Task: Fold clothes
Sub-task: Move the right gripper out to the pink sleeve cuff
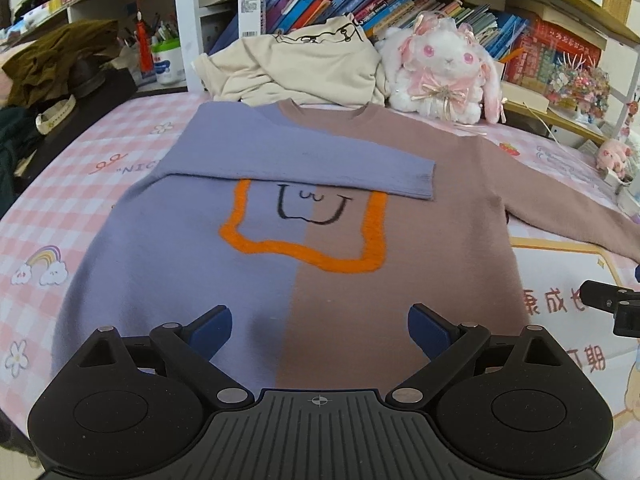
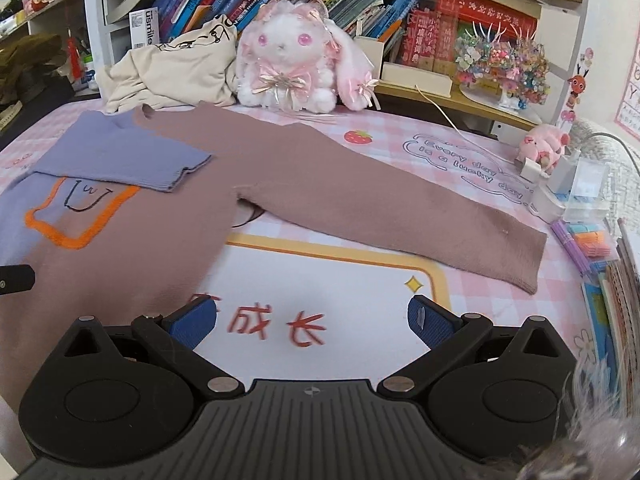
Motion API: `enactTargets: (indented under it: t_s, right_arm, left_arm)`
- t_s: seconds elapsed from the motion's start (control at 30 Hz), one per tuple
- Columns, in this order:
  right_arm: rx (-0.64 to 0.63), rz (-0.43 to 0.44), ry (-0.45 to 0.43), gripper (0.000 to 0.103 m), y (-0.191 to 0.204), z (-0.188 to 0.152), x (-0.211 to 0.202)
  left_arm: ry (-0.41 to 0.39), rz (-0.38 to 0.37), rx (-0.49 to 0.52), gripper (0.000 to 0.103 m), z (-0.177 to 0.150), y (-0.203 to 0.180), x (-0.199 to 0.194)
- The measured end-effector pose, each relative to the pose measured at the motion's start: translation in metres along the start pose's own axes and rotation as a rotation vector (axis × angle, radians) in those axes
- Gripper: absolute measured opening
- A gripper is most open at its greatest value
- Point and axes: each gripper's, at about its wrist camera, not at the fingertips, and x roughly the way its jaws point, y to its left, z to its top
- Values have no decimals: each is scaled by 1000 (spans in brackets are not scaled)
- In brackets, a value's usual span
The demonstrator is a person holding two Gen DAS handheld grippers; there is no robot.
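A two-tone sweater (image 1: 304, 280), lavender on the left half and dusty brown on the right, lies flat on the pink checked mat (image 1: 52, 216). Its lavender sleeve (image 1: 304, 160) is folded across the chest, over the orange outline. The brown sleeve (image 2: 400, 208) stretches out flat to the right. My left gripper (image 1: 320, 334) hovers open over the sweater's lower hem. My right gripper (image 2: 312, 324) is open above the bare mat (image 2: 360, 280), to the right of the sweater body (image 2: 132, 248) and short of the brown sleeve. Nothing is between either pair of fingers.
A cream garment (image 1: 304, 68) is heaped behind the sweater's collar beside a white plush rabbit (image 1: 444, 72). Bookshelves (image 1: 360, 0) line the back. A small pink plush (image 2: 544, 146), a charger (image 2: 560, 184) and stationery (image 2: 592, 240) crowd the right edge. Dark clothes (image 1: 60, 64) sit at far left.
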Motion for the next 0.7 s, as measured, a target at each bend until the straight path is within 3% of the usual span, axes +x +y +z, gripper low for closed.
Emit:
enactTargets:
  t_s: [0.47,0.7]
  right_arm:
    - [50,17,7,103,-40,-2,6]
    - [111,-5,-5,103,-55,-3,3]
  left_arm:
    - [-19,-15,4,97,4,-38,1]
    - [-104,-72,-26,97,6,-41,-4]
